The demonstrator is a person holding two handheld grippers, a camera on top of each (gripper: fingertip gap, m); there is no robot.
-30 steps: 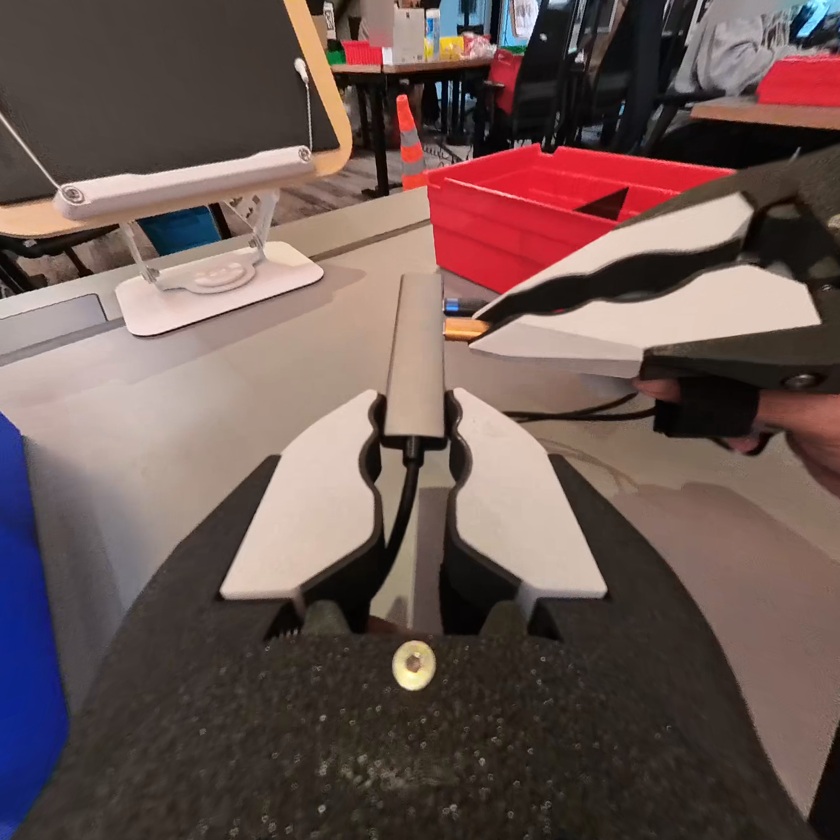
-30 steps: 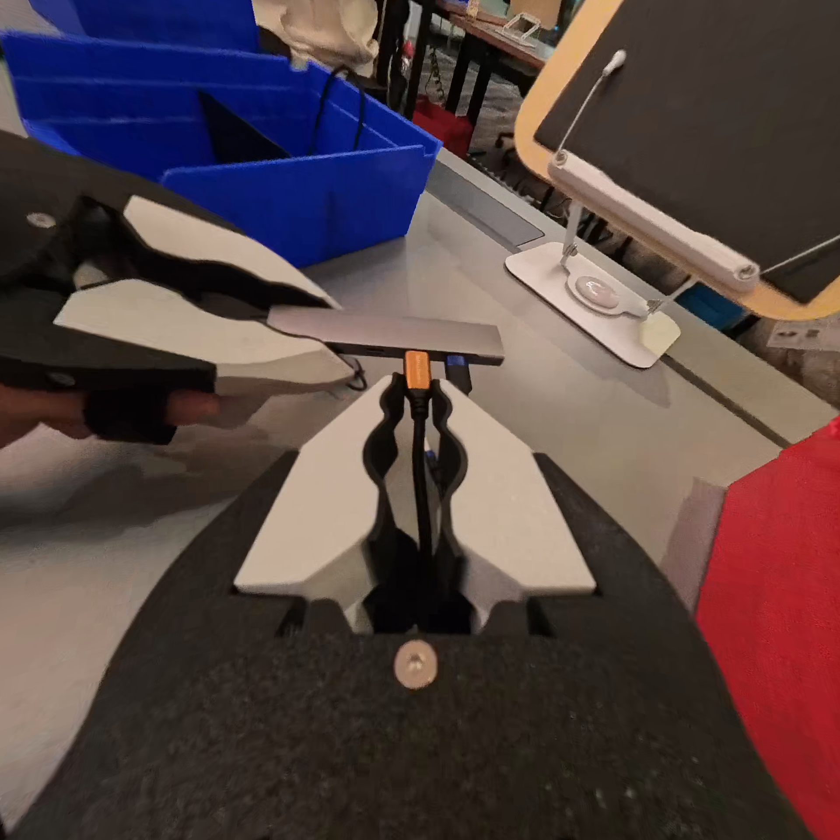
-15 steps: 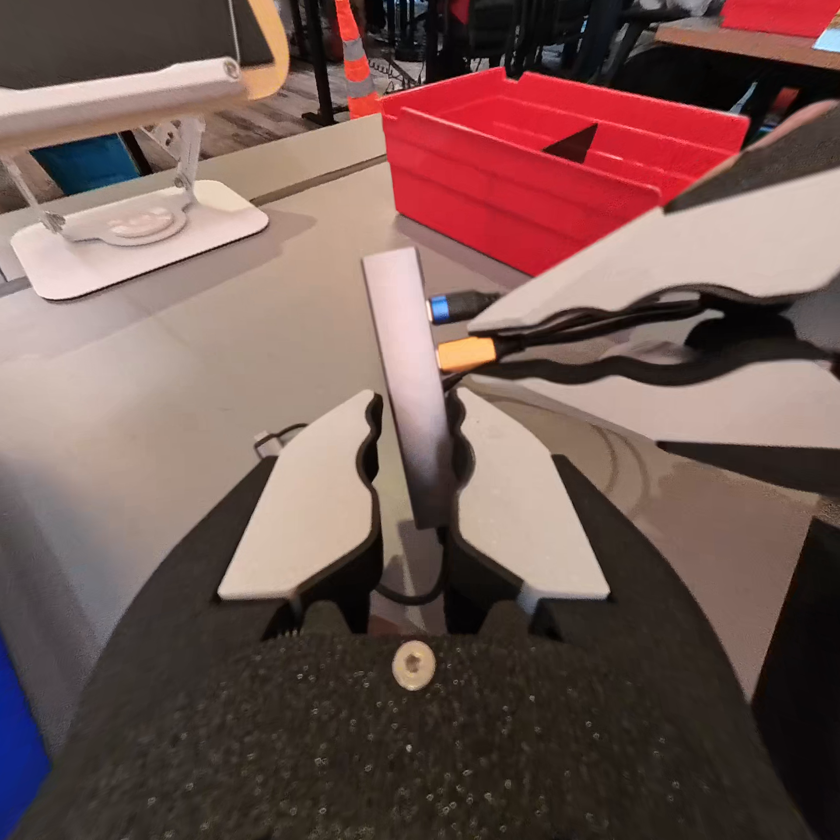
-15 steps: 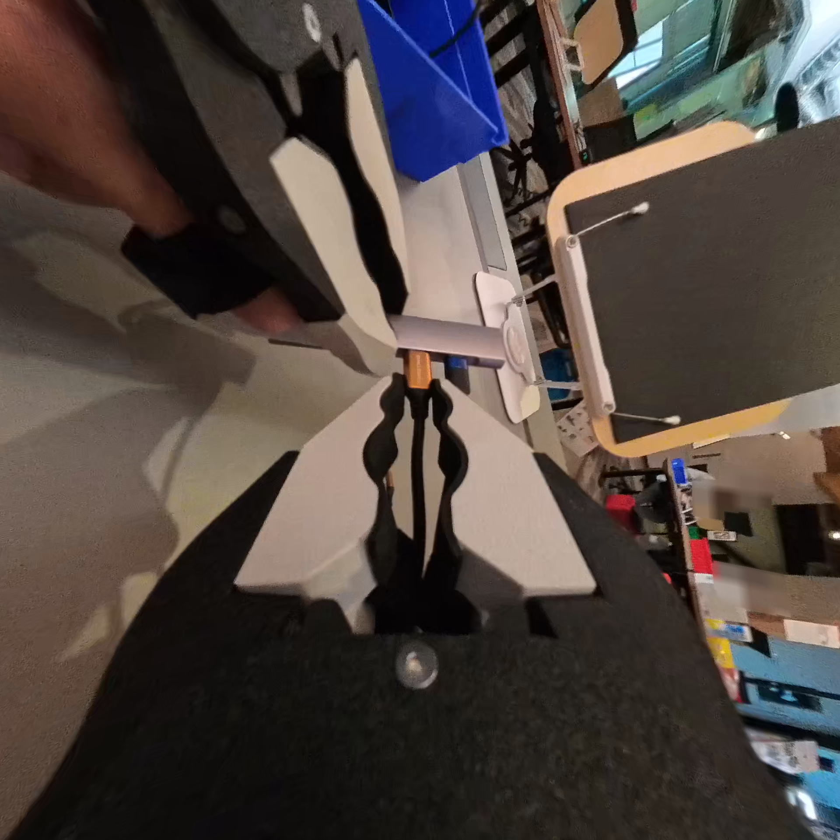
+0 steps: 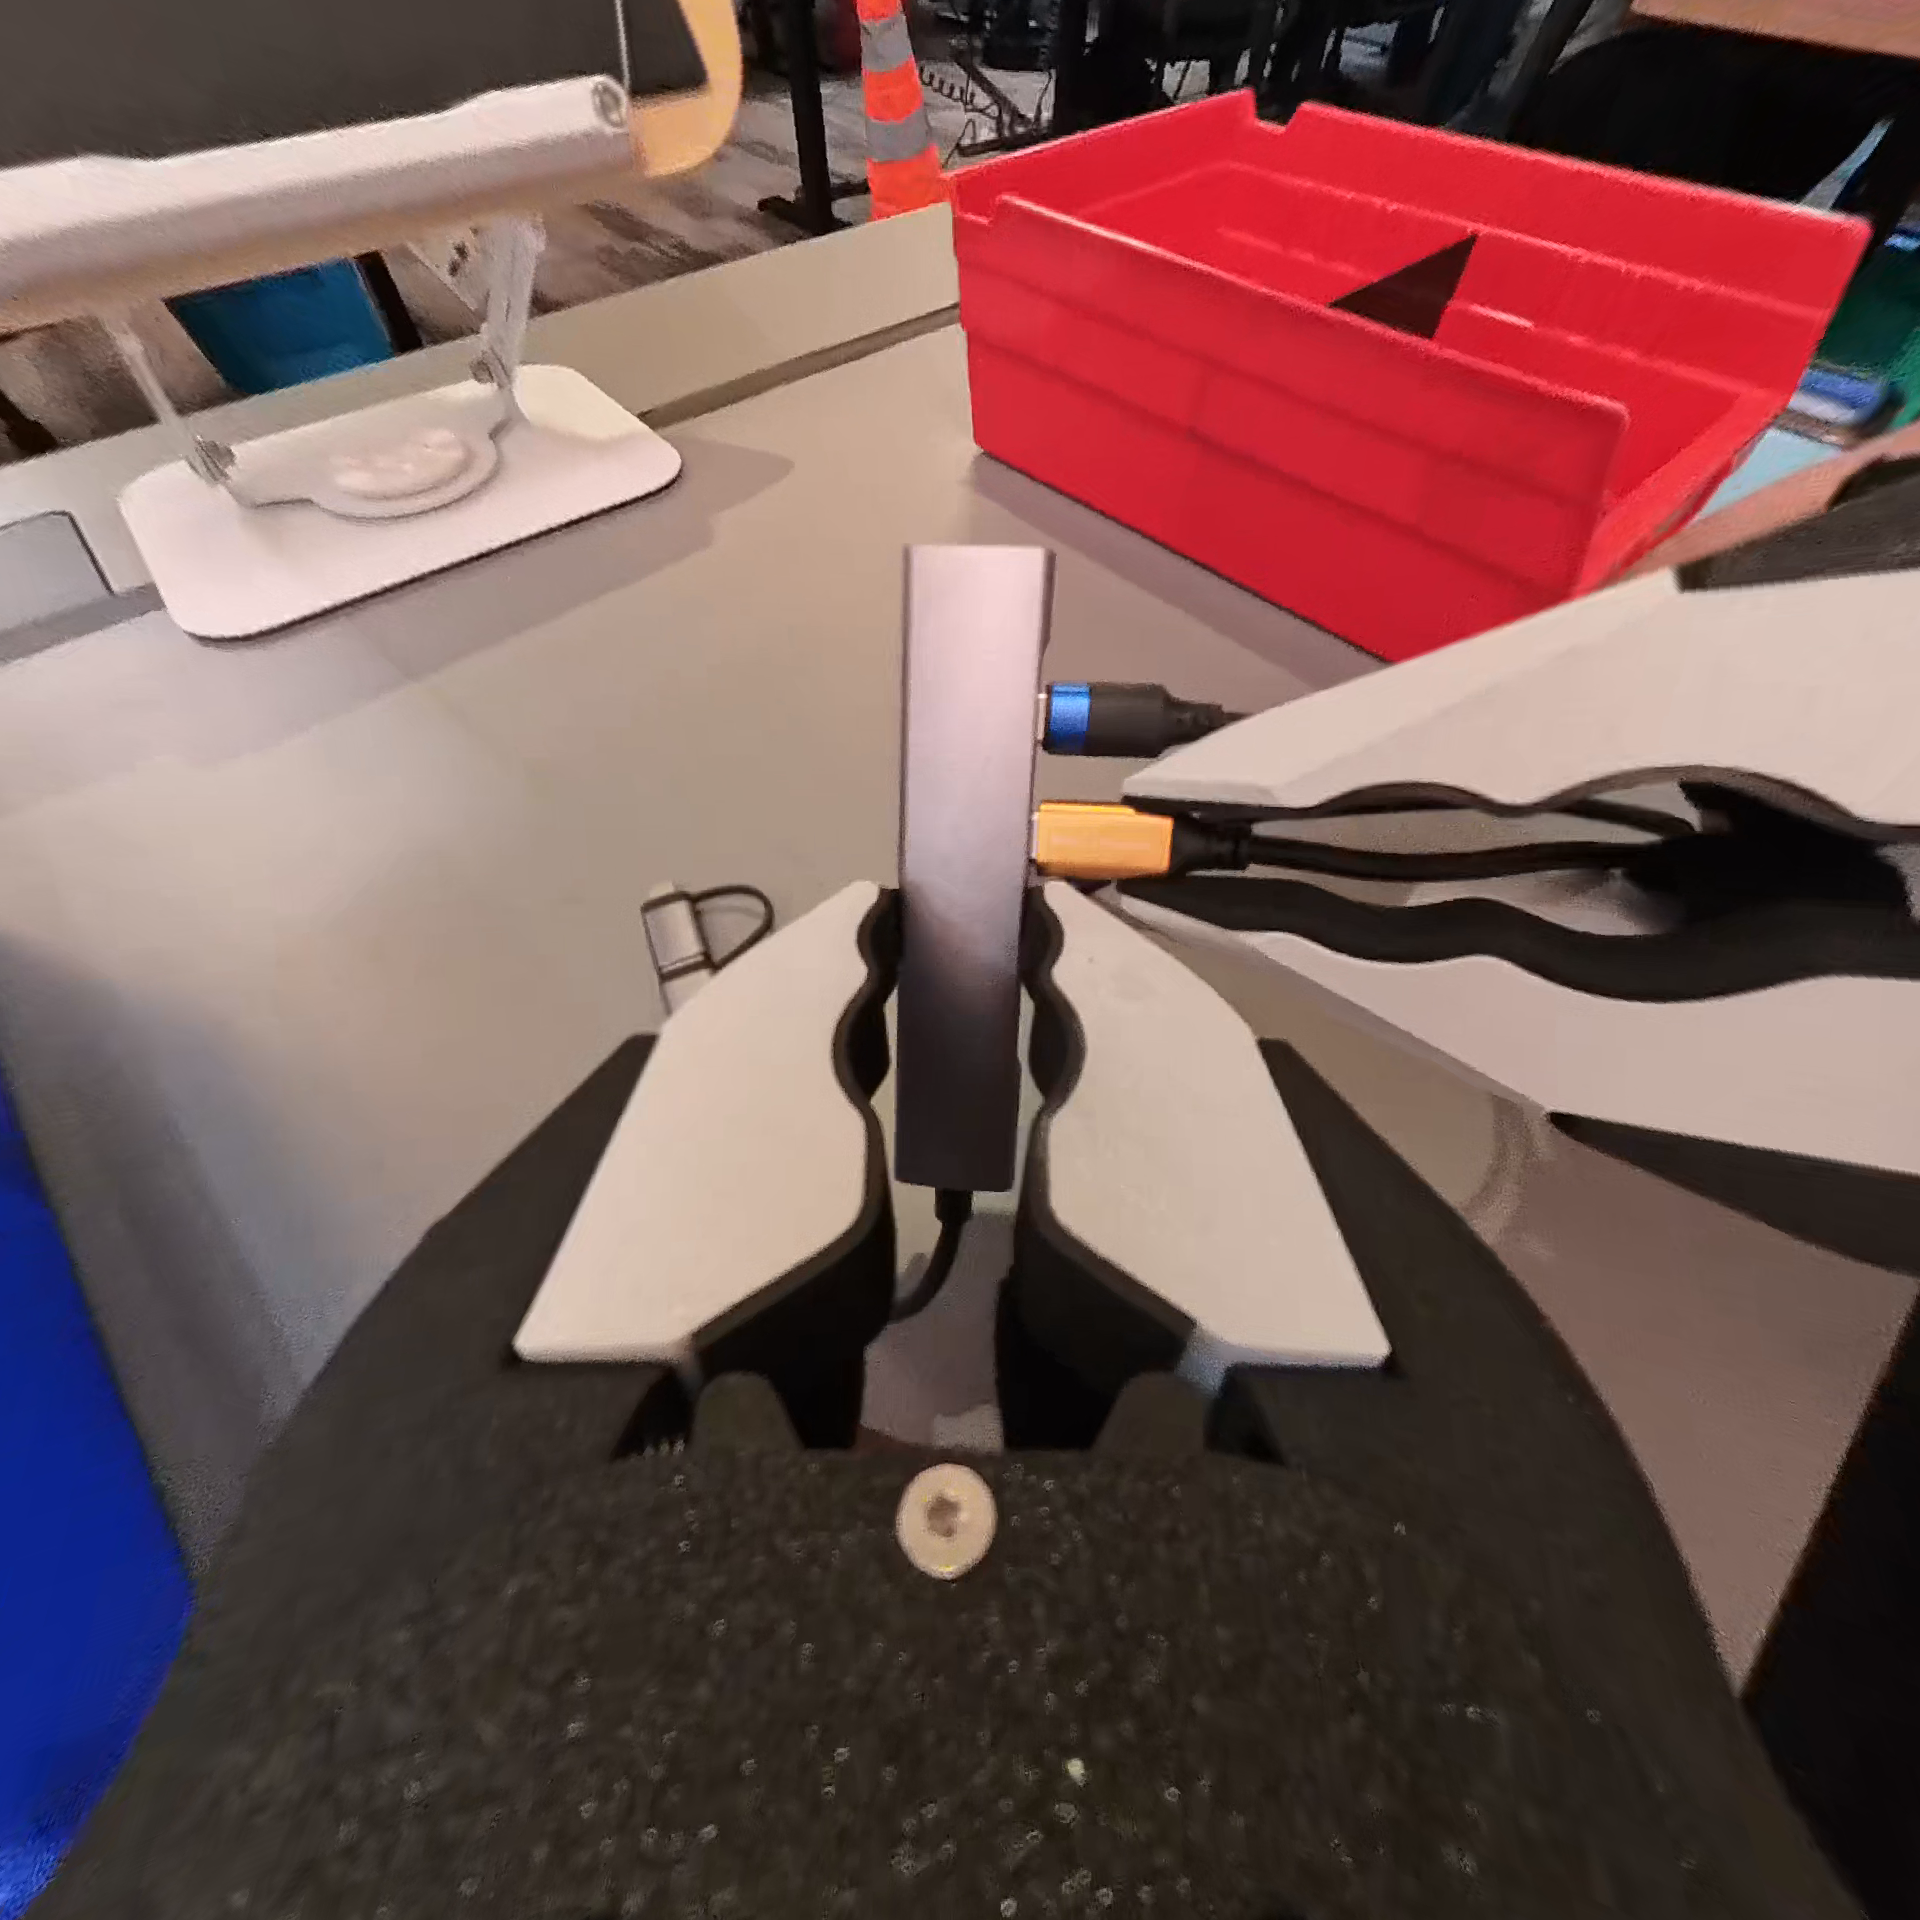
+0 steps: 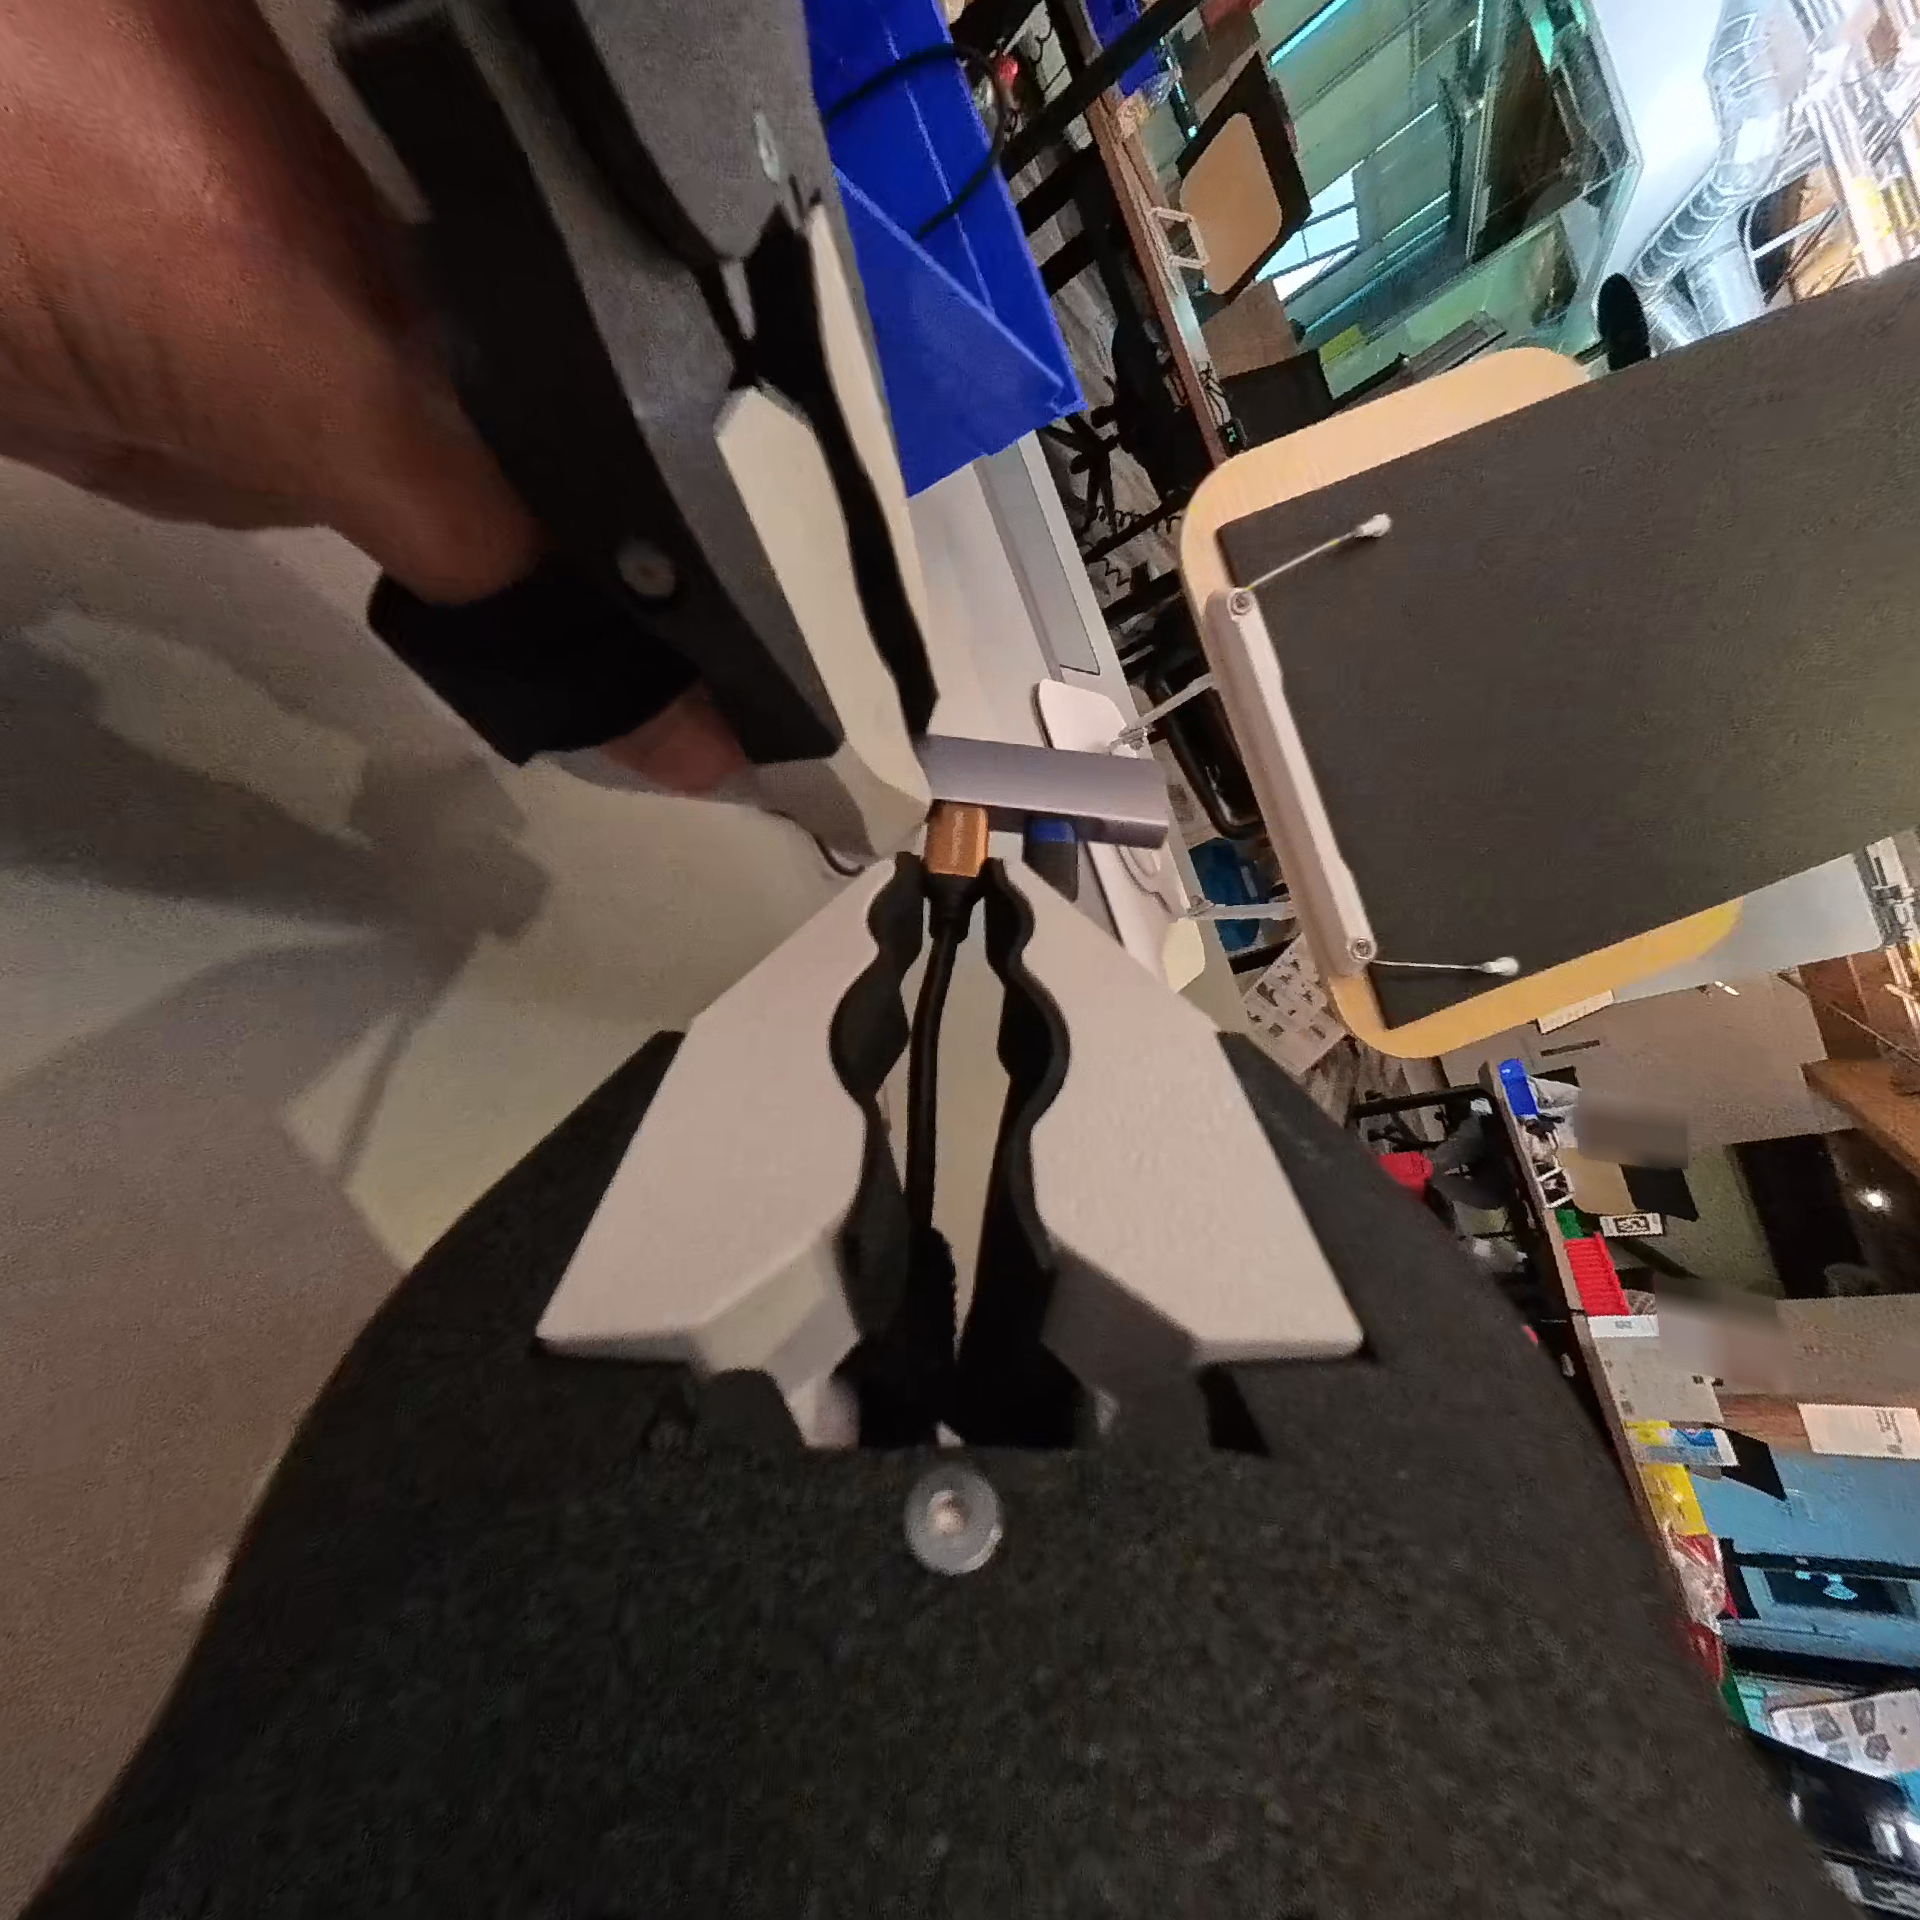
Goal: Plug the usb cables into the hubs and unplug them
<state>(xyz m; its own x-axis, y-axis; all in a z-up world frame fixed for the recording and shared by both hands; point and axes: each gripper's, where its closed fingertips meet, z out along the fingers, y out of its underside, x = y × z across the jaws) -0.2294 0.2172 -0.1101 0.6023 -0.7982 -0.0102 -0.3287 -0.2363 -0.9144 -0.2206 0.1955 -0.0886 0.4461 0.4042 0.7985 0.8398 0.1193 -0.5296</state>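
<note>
Two plugs sit in the hub, orange one in the right gripper's reach.

Since a second ago the hub [image 5: 971, 862] has been lifted and rolled upright; the orange plug [image 5: 1107, 844] looks seated. Left gripper [image 5: 961, 935] clamps the hub's near end. At 3 o'clock, right gripper [image 6: 951, 883] pinches the orange plug's cable; blue plug [image 5: 1081, 717] beyond, red bin [image 5: 1288, 457] at 1 o'clock.
</note>
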